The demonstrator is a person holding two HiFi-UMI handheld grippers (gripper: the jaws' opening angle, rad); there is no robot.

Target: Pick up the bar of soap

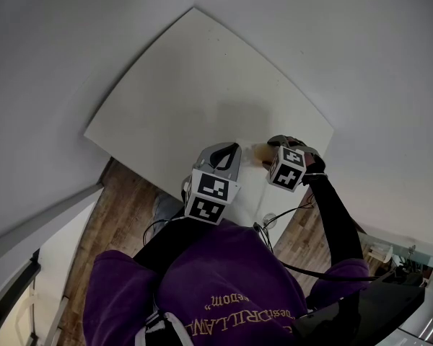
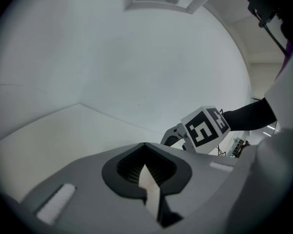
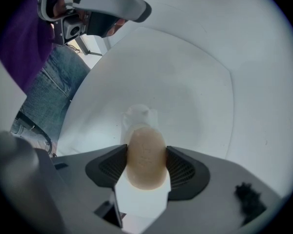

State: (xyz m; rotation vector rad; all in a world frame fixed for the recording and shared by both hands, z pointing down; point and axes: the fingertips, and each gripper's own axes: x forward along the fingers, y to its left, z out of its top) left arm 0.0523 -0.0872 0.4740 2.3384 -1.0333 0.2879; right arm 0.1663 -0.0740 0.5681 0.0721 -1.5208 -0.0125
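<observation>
**Q:** Right tool [image 3: 146, 150], nearest the lens: what does it carry?
**A:** Its jaws clamp the bar of soap [image 3: 146, 164] by its two flanks, above the white counter [image 1: 195, 85], near your edge.
**Q:** And your left tool [image 2: 144, 147]?
**A:** Closed on nothing, idle alongside.
**Q:** How do you lift well?
**A:** Squeeze evenly and raise straight up. Soap likely slips, so avoid tilting or twisting your wrist.

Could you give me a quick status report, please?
Right tool shut on soap. Left tool shut, empty. Nothing in the way over the table.
</observation>
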